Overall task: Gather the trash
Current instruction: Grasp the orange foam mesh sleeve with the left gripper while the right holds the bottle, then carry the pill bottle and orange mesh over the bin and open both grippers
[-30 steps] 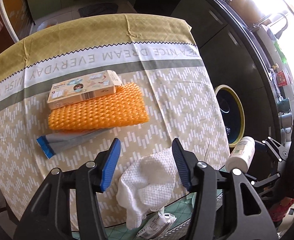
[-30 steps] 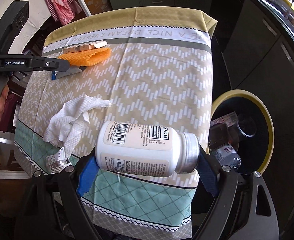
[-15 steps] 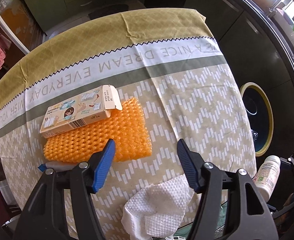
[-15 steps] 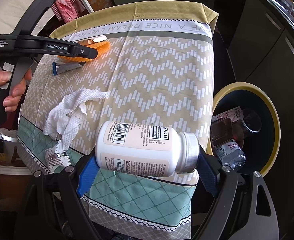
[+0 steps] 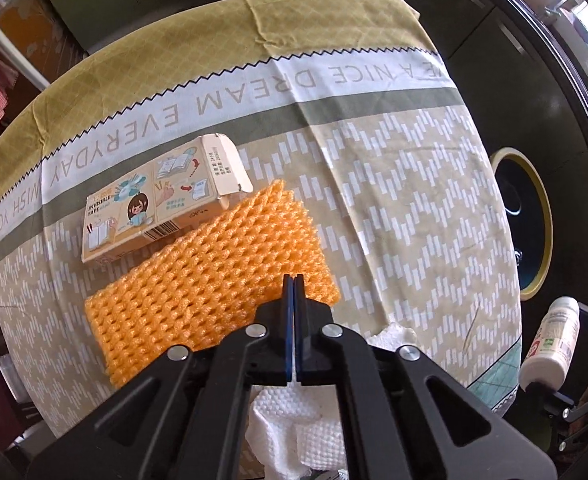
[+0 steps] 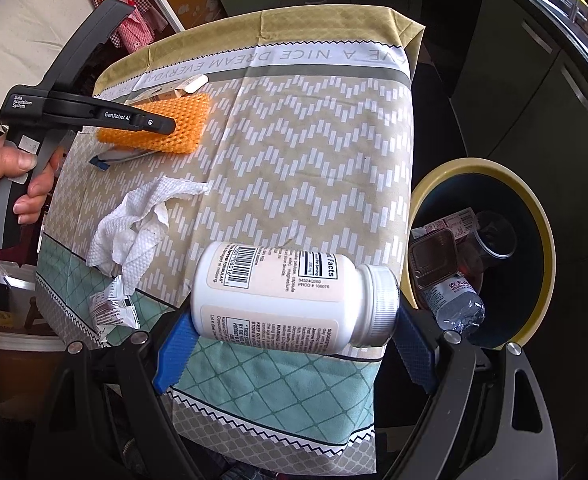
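My right gripper (image 6: 294, 344) is shut on a white pill bottle (image 6: 289, 292), held sideways at the table's near right edge, beside a yellow-rimmed trash bin (image 6: 542, 248) holding several discarded items. The bottle also shows in the left wrist view (image 5: 550, 344). My left gripper (image 5: 294, 280) is shut with the pads together and nothing between them, over the near edge of an orange foam mesh (image 5: 213, 276). It also shows in the right wrist view (image 6: 165, 124), above the mesh (image 6: 185, 128). A crumpled white paper towel (image 6: 137, 232) lies nearer.
A tape box (image 5: 153, 204) leans on the mesh's far side. A blue-grey tube (image 6: 113, 156) lies under the mesh. A small crumpled wrapper (image 6: 109, 304) sits at the table's front-left edge. The bin (image 5: 534, 224) stands on the floor right of the patterned tablecloth (image 5: 394, 184).
My left gripper moved forward from over the paper towel to over the orange mesh and closed from wide open to shut. My right gripper kept hold of the bottle, shifting slightly.
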A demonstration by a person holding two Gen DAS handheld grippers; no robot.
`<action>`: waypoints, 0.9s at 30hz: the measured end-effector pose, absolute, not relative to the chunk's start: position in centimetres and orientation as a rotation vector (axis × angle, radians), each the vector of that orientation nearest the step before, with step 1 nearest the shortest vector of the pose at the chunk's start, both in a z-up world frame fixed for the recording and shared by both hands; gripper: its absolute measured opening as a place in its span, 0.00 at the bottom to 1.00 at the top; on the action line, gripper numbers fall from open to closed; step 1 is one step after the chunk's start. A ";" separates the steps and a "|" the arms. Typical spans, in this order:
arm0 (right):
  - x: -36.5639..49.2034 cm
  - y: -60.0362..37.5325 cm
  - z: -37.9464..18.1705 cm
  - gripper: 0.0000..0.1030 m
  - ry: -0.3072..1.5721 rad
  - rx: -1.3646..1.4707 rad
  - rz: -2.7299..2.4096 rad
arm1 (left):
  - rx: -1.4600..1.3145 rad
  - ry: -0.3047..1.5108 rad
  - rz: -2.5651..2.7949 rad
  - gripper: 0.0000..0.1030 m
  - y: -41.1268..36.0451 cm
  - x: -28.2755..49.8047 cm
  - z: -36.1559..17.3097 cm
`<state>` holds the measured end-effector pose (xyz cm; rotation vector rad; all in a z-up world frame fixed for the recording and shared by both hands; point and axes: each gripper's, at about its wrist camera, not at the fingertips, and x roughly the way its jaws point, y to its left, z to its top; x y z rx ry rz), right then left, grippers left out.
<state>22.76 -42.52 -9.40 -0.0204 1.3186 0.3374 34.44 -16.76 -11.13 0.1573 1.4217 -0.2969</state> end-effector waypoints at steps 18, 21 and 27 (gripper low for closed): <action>22.7 -41.9 -9.4 0.83 1.325 -0.031 0.358 | 0.806 1.230 -0.386 0.56 -21.4 30.2 -10.1; 22.7 -41.8 -9.3 0.83 1.323 -0.033 0.359 | 0.826 1.245 -0.384 0.34 -21.3 30.4 -11.1; 22.5 -42.4 -8.7 0.83 1.312 -0.027 0.351 | 0.804 1.230 -0.379 0.10 -20.8 30.9 -10.9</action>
